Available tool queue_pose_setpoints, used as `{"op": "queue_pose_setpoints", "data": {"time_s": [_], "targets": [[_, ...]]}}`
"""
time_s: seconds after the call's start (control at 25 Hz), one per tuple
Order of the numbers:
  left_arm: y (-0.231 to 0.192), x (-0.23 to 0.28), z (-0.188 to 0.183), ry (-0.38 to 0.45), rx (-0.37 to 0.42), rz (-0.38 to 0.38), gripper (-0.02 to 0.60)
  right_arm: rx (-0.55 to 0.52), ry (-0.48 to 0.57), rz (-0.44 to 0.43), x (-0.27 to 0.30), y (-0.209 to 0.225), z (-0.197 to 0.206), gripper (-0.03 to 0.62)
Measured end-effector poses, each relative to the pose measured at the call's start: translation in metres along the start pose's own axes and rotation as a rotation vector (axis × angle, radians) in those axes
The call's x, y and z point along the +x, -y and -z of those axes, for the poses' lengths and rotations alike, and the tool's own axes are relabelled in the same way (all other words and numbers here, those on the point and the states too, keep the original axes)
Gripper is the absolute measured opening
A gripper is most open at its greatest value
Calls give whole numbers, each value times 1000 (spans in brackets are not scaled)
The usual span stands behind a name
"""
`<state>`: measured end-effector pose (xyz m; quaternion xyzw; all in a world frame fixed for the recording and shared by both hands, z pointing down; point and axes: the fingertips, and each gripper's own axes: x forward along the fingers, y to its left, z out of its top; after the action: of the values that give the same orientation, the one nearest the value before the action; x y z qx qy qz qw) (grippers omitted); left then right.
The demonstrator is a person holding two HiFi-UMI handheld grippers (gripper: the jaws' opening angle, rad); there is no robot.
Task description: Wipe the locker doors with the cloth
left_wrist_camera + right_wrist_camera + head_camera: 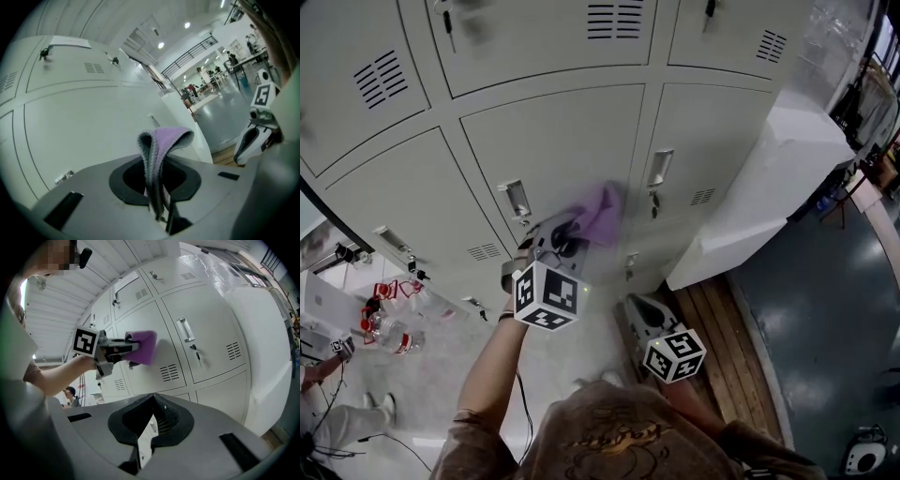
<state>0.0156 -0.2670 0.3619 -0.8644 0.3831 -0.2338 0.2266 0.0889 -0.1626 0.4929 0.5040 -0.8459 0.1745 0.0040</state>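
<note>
Purple terry cloth [602,212], soft and looped on one face with a grey knit edge, is pinched in my left gripper [573,234]. In the left gripper view its jaws clamp on the cloth [164,138], which stands up out of them as a narrow fold and flops over at the top. From the right gripper view, the cloth [142,347] hangs as a flat rectangle off the front of the left gripper [125,349], up against a locker door [140,329].

That locker door [562,141] is smooth painted sheet metal, pale grey-green, with rounded seams between panels. The neighbouring door carries a slim chrome handle [659,169], a key below it and a small louvred vent [703,197]. The cloth sits between that handle and the one to its left.

My right gripper [637,306] hangs lower, away from the lockers, above a strip of wooden planks [722,356]. Its jaws [144,439] are drawn close, only a thin sliver between them, with nothing held.
</note>
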Motion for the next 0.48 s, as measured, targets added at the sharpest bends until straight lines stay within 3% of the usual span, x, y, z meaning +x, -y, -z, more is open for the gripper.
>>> {"op": "queue_pose_setpoints", "data": {"time_s": [0.48], "targets": [[-85, -43, -126, 205, 176, -228, 43, -7, 7, -12, -9, -4, -2, -3]]}}
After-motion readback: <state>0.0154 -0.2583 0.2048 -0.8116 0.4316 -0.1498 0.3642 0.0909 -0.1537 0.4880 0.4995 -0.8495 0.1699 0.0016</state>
